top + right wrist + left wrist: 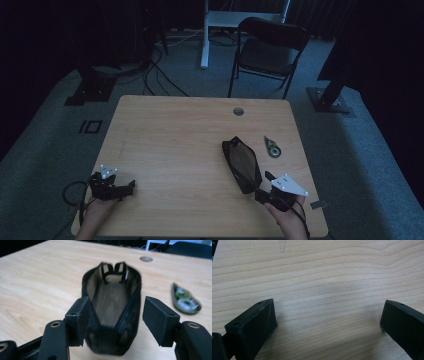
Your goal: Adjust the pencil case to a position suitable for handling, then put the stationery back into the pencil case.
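The right gripper (pixel 115 322) has its jaws spread wide around the near end of a black mesh pouch (pixel 112 302); the left jaw looks to be touching the pouch's side while the right jaw stands apart from it, so nothing is clamped yet. The pouch lies straight ahead of this gripper, its mouth gaping open and its inside bare as far as can be seen. Just off to the right of the gripper, beyond the pouch, a small green-and-clear correction tape (pixel 185 300) rests on the surface (pixel 37 277), apart from the pouch. Well away on the person's other side, the left gripper (pixel 328 322) hovers low over bare wood with its jaws wide apart and nothing between them. Judging by this, the work is at an early stage: the pouch is open and framed for a grasp, but the tape is still outside it, and picking it up, loading and closing all appear to remain.
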Demonstrator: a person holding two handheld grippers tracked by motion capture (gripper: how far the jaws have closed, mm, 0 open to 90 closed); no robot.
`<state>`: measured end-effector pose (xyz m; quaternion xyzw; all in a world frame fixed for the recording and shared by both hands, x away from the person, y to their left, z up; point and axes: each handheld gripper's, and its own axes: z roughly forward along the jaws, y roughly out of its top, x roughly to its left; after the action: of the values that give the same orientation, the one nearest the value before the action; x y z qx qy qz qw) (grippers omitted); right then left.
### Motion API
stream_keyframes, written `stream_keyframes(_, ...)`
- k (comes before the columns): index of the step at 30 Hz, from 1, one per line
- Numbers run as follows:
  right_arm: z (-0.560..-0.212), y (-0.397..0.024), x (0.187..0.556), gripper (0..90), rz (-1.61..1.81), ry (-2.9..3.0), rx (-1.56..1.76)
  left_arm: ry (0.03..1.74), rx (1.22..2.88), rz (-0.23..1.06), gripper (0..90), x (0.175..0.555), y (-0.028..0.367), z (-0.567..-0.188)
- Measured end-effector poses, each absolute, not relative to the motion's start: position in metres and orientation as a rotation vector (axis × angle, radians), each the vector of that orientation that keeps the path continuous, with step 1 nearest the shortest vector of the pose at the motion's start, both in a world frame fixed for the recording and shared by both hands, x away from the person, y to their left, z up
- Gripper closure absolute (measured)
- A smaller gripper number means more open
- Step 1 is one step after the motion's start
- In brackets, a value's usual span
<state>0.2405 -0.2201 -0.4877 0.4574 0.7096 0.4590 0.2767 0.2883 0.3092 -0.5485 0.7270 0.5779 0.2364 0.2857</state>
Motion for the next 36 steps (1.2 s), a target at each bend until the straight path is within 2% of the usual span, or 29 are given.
stream_keyframes(8, -0.471, -0.228, 0.251, 30.9, 1.250, 1.872, 1.213, 1.545, 1.944, 0.632, 0.6, 0.288, 0.309, -0.548)
stream_keyframes(22, -0.459, -0.243, 0.273, 28.4, 1.249, 1.836, 1.217, 1.545, 1.944, 0.632, 0.6, 0.288, 0.309, -0.548)
stream_keyframes(36, -0.470, -0.260, 0.304, 27.5, 1.197, 1.780, 1.262, 1.545, 1.944, 0.632, 0.6, 0.288, 0.309, -0.548)
